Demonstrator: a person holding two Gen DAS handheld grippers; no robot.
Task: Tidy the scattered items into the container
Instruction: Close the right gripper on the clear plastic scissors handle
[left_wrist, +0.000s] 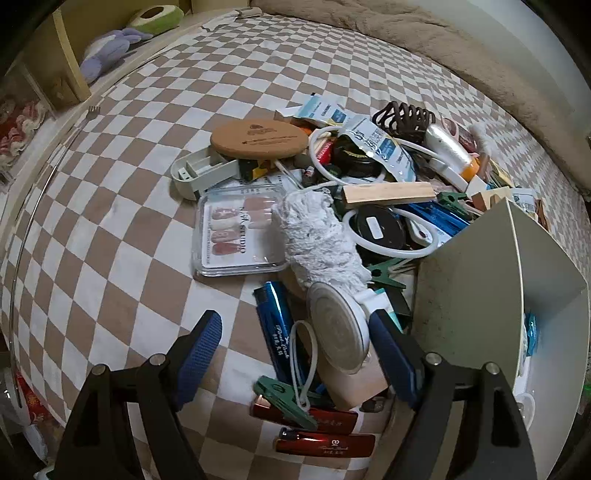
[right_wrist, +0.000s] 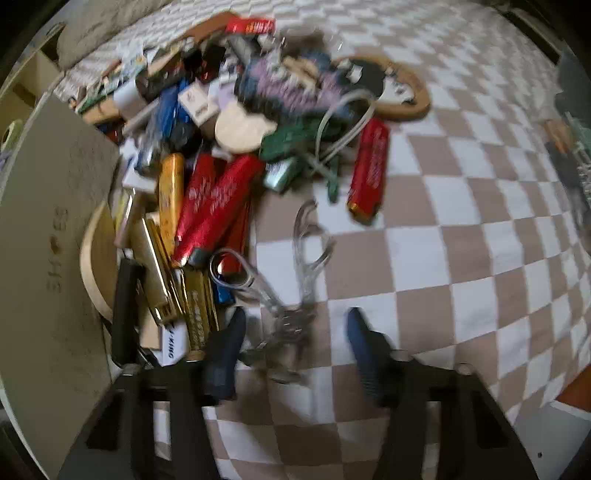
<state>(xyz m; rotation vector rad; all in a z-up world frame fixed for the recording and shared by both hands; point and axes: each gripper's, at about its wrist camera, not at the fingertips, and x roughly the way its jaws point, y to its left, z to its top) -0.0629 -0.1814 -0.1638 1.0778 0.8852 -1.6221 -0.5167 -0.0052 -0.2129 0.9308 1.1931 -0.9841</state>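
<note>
Right wrist view is smearing with motion blur: print on the red lighters (right_wrist: 218, 206) isn't reading, and the clear clip (right_wrist: 308, 254) is dissolving into the checkered bed cover (right_wrist: 461, 236). Container (left_wrist: 491, 280) is running off the left wrist view's right edge, interior mostly hiding. Green clothespin (left_wrist: 284, 400) is covering part of a red lighter (left_wrist: 325, 443). White mop head (left_wrist: 317, 240) is overlapping the nail-tip box (left_wrist: 236, 232).

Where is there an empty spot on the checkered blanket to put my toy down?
Left wrist view: the checkered blanket lies bare left of the clear nail box, and beyond the cork coaster up to the brown blanket. Right wrist view: bare squares right of the lone red lighter. It is crowded in the pile beside the grey container.
</note>
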